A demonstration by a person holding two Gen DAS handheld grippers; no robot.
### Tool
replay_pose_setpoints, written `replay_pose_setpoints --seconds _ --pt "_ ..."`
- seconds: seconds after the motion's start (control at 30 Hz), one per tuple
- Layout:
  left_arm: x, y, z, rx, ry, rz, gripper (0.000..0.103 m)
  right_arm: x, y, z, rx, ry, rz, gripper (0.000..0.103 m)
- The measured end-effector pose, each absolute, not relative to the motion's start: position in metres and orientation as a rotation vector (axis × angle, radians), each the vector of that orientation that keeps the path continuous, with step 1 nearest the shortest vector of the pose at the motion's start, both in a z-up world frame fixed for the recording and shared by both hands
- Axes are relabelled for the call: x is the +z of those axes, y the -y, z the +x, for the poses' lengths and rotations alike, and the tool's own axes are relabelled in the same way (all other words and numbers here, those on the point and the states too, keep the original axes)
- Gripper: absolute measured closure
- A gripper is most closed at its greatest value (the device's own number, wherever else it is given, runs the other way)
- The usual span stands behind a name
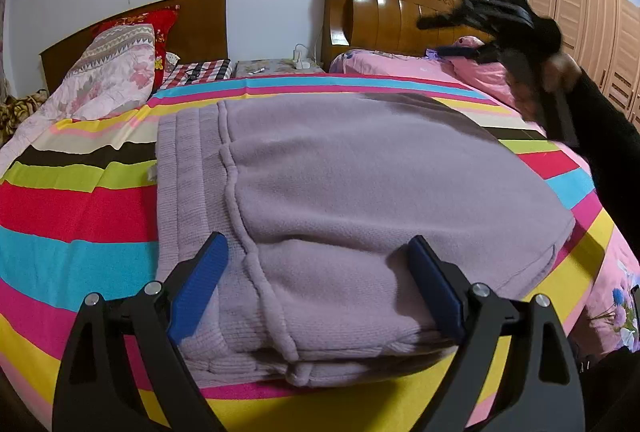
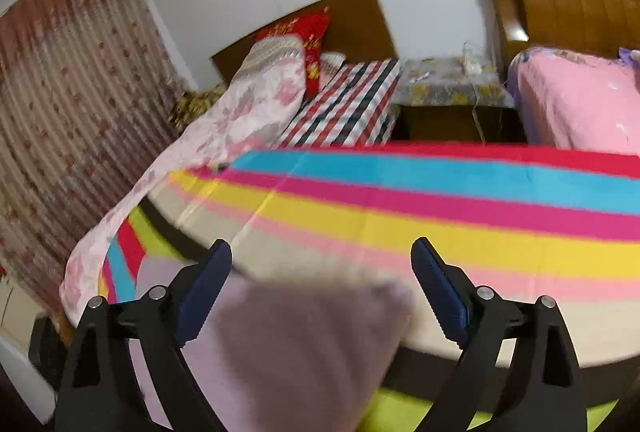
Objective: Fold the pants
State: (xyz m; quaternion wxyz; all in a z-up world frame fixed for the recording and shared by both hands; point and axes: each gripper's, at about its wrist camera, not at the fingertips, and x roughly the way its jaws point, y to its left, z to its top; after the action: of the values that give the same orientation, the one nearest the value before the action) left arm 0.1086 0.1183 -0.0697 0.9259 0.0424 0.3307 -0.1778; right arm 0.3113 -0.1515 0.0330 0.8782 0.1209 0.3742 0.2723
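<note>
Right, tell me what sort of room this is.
A home bedroom, most likely: a carved wooden headboard above a pink bedsheet, a small bedside table between two beds, and a wooden louvred wardrobe along the wall.

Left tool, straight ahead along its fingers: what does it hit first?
Probably the folded lilac pants: the open left tool points down at them, their near edge already between its fingers. Depth is unclear, so contact can't be judged.
</note>
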Motion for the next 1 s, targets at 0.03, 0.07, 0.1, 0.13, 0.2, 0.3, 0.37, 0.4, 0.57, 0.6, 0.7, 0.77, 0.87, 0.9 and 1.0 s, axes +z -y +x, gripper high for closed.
replay_pose_setpoints --seconds 0.03,0.07,0.1,0.13,0.2,0.3,0.37,0.4,0.57,0.6,0.7,0.77,0.87,0.9,1.0 --pt "-0.07 -0.118 0.109 -0.365 -0.678 0.086 0.013 0.024 0.149 0.306 0.611 -0.817 0.267 0.014" --pt "-0.069 -0.118 0.109 -0.365 -0.678 0.086 0.013 0.012 0.14 0.302 0.679 -0.866 0.288 0.014" --pt "-0.069 -0.118 0.109 -0.365 -0.678 0.086 0.013 0.004 0.137 0.302 0.729 -0.905 0.299 0.014" --pt "-0.069 -0.118 0.109 -0.364 -0.678 0.086 0.013 -0.006 0.129 0.299 0.763 -0.941 0.293 0.014" --pt "-0.069 -0.118 0.109 -0.364 -0.678 0.087 0.013 -0.02 0.123 0.301 0.711 -0.971 0.221 0.014" --pt "-0.069 -0.117 0.109 -0.361 -0.676 0.092 0.013 -0.027 0.143 0.32 0.641 -0.954 0.342 0.021" --pt "-0.069 -0.117 0.109 -0.361 -0.674 0.089 0.013 -0.017 0.151 0.319 0.571 -0.923 0.385 0.018" --pt "-0.069 -0.117 0.109 -0.362 -0.673 0.088 0.013 -0.005 0.152 0.31 0.526 -0.866 0.342 0.018" --pt "-0.069 -0.117 0.109 -0.364 -0.671 0.085 0.013 0.008 0.133 0.262 0.686 -0.834 0.314 0.014" --pt "-0.069 -0.117 0.109 -0.364 -0.672 0.085 0.013 0.006 0.13 0.253 0.699 -0.851 0.297 0.014" --pt "-0.069 -0.118 0.109 -0.368 -0.668 0.081 0.013 -0.015 0.122 0.232 0.67 -0.89 0.165 0.014" --pt "-0.069 -0.117 0.108 -0.368 -0.666 0.082 0.013 -0.015 0.132 0.223 0.619 -0.866 0.212 0.014" --pt "-0.069 -0.118 0.107 -0.367 -0.663 0.08 0.013 0.001 0.138 0.207 0.592 -0.839 0.318 0.013" --pt "-0.068 -0.118 0.107 -0.367 -0.662 0.08 0.013 0.003 0.132 0.204 0.629 -0.833 0.332 0.013" --pt "-0.069 -0.118 0.106 -0.367 -0.659 0.084 0.013 0.0 0.106 0.18 0.733 -0.888 0.271 0.013"
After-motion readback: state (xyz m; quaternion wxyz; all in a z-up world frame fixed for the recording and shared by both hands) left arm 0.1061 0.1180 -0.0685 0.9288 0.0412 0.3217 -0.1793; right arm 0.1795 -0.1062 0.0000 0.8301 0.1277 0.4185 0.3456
